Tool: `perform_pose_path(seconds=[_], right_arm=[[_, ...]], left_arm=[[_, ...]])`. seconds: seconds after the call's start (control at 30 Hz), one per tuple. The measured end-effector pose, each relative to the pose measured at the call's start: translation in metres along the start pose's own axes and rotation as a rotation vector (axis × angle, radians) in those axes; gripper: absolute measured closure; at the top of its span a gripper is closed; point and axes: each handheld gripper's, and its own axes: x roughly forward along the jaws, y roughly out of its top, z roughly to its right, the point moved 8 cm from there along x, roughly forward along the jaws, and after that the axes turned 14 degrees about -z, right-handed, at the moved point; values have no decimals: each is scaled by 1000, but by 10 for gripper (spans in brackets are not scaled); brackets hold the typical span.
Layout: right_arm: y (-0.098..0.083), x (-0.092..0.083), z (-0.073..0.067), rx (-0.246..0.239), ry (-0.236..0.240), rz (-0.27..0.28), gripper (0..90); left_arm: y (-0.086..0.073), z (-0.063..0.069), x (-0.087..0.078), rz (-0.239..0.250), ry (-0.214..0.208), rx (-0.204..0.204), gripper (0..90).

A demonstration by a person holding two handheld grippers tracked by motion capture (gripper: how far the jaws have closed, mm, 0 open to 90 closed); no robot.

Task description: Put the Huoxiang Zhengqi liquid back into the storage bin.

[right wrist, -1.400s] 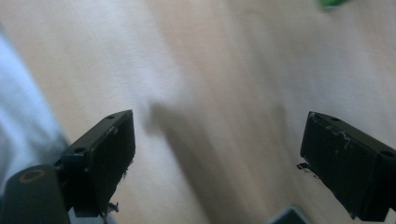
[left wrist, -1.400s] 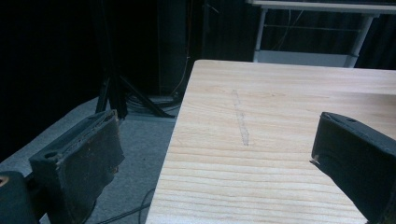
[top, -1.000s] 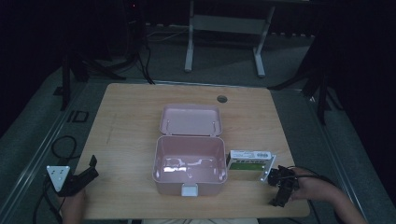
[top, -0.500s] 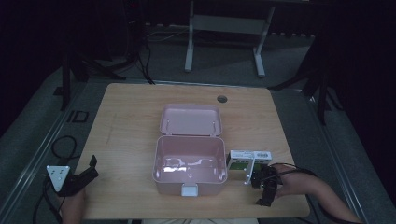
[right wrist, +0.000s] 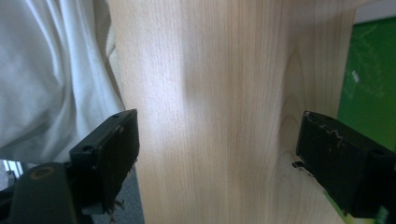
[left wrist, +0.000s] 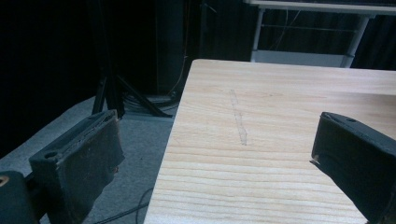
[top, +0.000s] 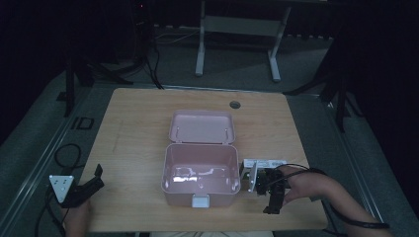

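The right gripper point(top: 245, 177) sits near the right front part of the wooden table point(top: 133, 128), and its jaws stand wide apart with nothing between them; they have just been closing a little, without reaching anything. In the right gripper view point(right wrist: 219, 158) bare wood lies between the two black jaws, a green surface point(right wrist: 371, 79) shows at the right edge, and white cloth point(right wrist: 51, 70) hangs at the left (a garment of the person, it seems). Just beside this gripper, on the table, lies a small flat box with a white label point(top: 265, 162), close to the right wall of the pink plastic box point(top: 200, 174). This pink box stands open in the middle of the table, its lid point(top: 201, 126) folded back. The left gripper point(top: 97, 177) rests at the left front corner, released, jaws apart over bare wood point(left wrist: 219, 154).
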Motion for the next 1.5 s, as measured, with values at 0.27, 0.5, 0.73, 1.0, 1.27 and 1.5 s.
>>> perform_pose_path(seconds=[0.27, 0.5, 0.73, 1.0, 1.27, 1.5], right_arm=[[6, -18, 3, -13, -16, -17, 140], [2, -37, 18, -24, -61, -26, 141], [-3, -53, 38, -6, -100, -11, 163], [-14, -62, 74, 39, -135, -19, 209], [-20, -60, 94, 65, -115, -44, 234], [-18, -55, 99, 63, -106, -49, 258]], left_arm=[[0, 0, 0, 1, -3, -2, 21], [0, 0, 0, 0, -3, 0, 22], [0, 0, 0, -2, -3, 2, 22], [0, 1, 0, -4, -4, 3, 22], [0, 1, 1, -5, -3, 5, 22], [0, 1, 1, -5, -2, 6, 22]])
